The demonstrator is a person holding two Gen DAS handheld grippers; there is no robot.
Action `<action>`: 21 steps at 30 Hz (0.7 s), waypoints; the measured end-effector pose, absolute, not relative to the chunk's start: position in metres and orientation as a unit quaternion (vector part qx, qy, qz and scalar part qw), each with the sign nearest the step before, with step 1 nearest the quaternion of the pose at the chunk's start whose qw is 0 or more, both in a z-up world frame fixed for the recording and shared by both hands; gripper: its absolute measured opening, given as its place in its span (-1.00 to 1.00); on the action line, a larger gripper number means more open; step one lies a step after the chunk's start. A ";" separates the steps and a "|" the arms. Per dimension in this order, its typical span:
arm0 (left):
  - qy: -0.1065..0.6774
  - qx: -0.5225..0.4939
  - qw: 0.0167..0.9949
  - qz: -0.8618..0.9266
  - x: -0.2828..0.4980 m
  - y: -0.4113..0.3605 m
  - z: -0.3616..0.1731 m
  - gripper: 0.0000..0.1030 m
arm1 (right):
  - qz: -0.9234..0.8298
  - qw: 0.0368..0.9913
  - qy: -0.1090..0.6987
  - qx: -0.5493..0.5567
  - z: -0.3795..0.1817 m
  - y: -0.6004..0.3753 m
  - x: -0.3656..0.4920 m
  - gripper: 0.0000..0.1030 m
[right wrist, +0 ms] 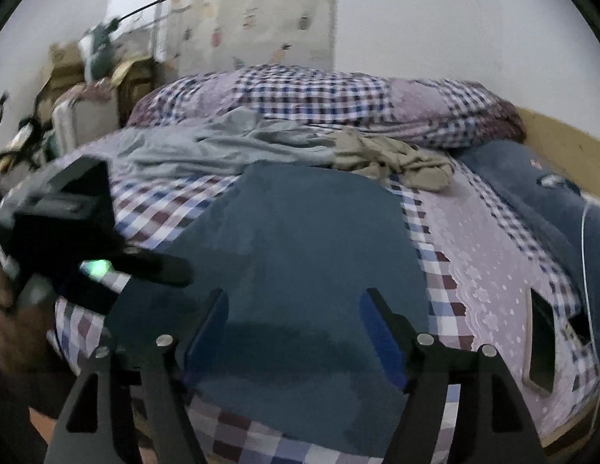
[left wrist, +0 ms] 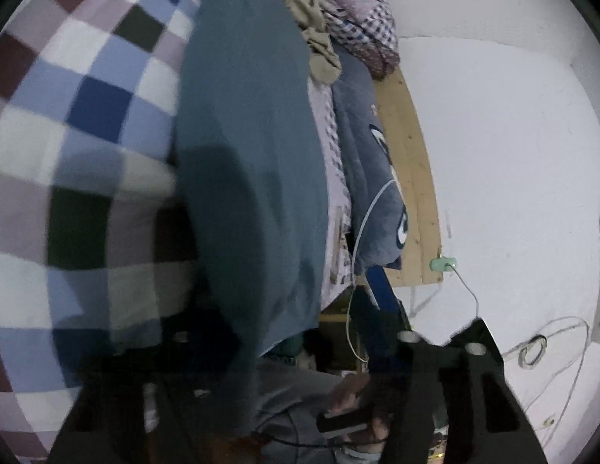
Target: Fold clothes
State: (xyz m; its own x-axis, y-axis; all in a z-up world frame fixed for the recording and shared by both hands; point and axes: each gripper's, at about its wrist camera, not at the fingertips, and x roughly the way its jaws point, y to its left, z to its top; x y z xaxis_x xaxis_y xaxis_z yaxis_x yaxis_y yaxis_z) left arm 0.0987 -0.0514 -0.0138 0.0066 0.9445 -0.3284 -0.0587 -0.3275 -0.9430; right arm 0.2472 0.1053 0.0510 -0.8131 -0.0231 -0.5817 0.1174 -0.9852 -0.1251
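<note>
A teal garment (right wrist: 300, 263) lies spread flat on the checked bed cover (right wrist: 447, 309), near the bed's front edge. The right tool (right wrist: 296, 328) hangs just above the garment's near part with its blue-padded fingers (right wrist: 381, 332) set wide apart and nothing between them. The left tool (right wrist: 87, 247) sits at the garment's left edge; from either view I cannot tell whether it grips the cloth. Beyond lie a crumpled beige garment (right wrist: 396, 158) and a grey one (right wrist: 207, 147).
</note>
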 end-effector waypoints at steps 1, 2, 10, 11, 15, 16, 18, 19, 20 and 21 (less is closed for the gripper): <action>-0.403 -0.565 0.426 0.580 0.098 -0.055 -0.015 -0.42 | -0.947 0.043 0.096 0.304 0.049 0.096 0.251 0.48; -0.412 -0.563 0.427 0.576 0.097 -0.057 -0.014 -0.49 | -0.945 0.049 0.112 0.304 0.046 0.089 0.253 0.48; -0.426 -0.549 0.449 0.561 0.095 -0.054 0.004 -0.56 | -0.901 0.057 0.334 0.272 0.006 0.007 0.273 0.51; -0.427 -0.549 0.451 0.560 0.095 -0.053 0.005 -0.56 | -0.895 0.042 0.359 0.262 0.002 0.003 0.272 0.51; -0.429 -0.547 0.456 0.556 0.094 -0.054 0.010 -0.56 | -0.889 -0.016 0.395 0.233 -0.003 0.003 0.259 0.51; -0.430 -0.546 0.459 0.554 0.094 -0.054 0.010 -0.56 | -0.892 -0.019 0.390 0.230 -0.002 0.005 0.255 0.51; -0.430 -0.545 0.463 0.552 0.093 -0.053 0.013 -0.56 | -0.893 -0.014 0.391 0.223 -0.003 0.006 0.245 0.51; -0.430 -0.544 0.464 0.551 0.093 -0.053 0.013 -0.56 | -0.892 -0.010 0.396 0.219 -0.006 0.005 0.240 0.51; -0.430 -0.544 0.464 0.551 0.092 -0.053 0.014 -0.56 | -0.889 -0.009 0.405 0.215 -0.009 0.003 0.236 0.50; -0.429 -0.544 0.465 0.551 0.092 -0.053 0.014 -0.56 | -0.887 -0.006 0.411 0.213 -0.011 0.002 0.232 0.49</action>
